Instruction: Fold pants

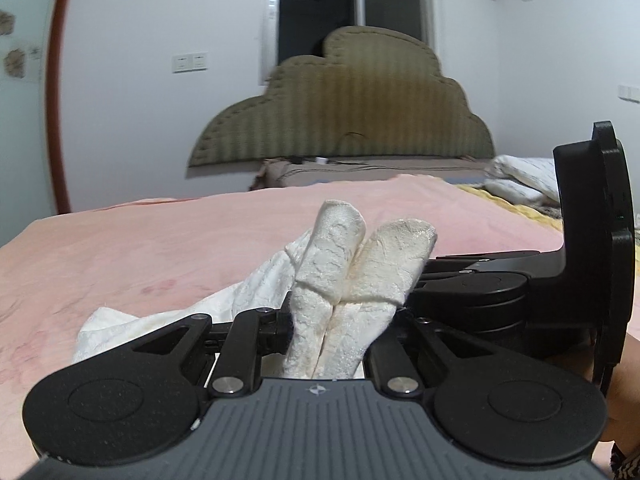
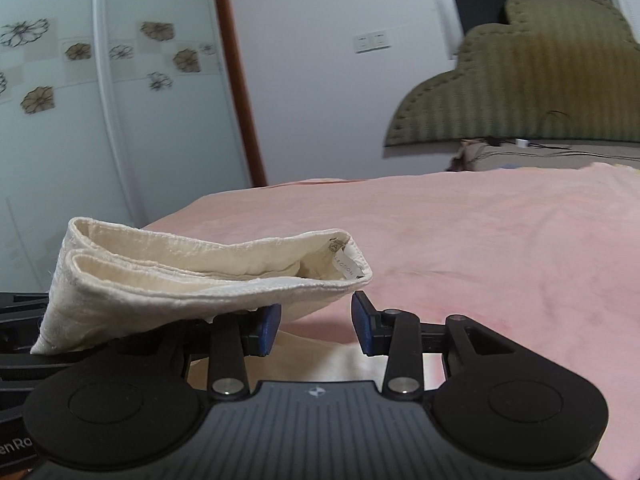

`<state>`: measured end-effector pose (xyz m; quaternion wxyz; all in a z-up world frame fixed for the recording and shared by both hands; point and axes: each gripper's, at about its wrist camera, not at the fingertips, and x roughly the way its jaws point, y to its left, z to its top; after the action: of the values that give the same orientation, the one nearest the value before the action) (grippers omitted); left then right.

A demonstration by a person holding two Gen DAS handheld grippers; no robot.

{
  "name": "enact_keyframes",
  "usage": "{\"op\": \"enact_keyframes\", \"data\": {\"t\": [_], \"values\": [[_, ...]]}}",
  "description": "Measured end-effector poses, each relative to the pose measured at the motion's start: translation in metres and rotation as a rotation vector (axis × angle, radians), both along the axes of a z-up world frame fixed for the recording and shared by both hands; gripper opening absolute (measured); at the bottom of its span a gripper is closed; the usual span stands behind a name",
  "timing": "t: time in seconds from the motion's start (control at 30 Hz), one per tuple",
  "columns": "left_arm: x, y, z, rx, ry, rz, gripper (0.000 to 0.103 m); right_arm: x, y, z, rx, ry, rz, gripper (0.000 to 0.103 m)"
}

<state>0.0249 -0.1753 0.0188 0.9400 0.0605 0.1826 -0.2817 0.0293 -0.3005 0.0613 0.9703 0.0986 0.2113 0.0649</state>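
The pants are white textured fabric. In the left wrist view my left gripper (image 1: 340, 308) is shut on a bunched, doubled fold of the pants (image 1: 352, 264), which sticks up between the fingers; more fabric trails down to the left on the pink bed (image 1: 160, 248). In the right wrist view the waistband end of the pants (image 2: 192, 276), with a small label, is held up at the left and lies over the left blue pad (image 2: 269, 326). My right gripper (image 2: 316, 326) is open, with a clear gap between its blue pads. The right gripper's black body (image 1: 520, 292) shows at the right of the left wrist view.
A pink blanket covers the bed (image 2: 500, 248). An olive cloud-shaped headboard (image 1: 348, 112) stands at the far end against a white wall. White pillows (image 1: 520, 176) lie at the far right. A flowered glass door (image 2: 100, 100) stands to the left.
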Motion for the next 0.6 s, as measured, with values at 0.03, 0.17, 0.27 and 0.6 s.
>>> {"op": "enact_keyframes", "data": {"t": [0.03, 0.17, 0.27, 0.6], "values": [[-0.001, -0.007, -0.002, 0.007, 0.000, -0.012, 0.012, -0.003, -0.005, -0.001, 0.009, 0.005, -0.014, 0.038], [0.000, -0.029, -0.014, 0.058, 0.033, -0.045, 0.015, -0.011, -0.023, -0.014, 0.025, 0.052, -0.077, 0.038], [0.001, -0.044, -0.024, 0.123, 0.060, -0.062, 0.025, -0.011, -0.035, -0.028, 0.045, 0.127, -0.136, 0.038], [-0.045, -0.031, -0.021, 0.174, 0.041, -0.296, 0.061, -0.057, -0.056, -0.022, -0.062, 0.122, -0.394, 0.038]]}}
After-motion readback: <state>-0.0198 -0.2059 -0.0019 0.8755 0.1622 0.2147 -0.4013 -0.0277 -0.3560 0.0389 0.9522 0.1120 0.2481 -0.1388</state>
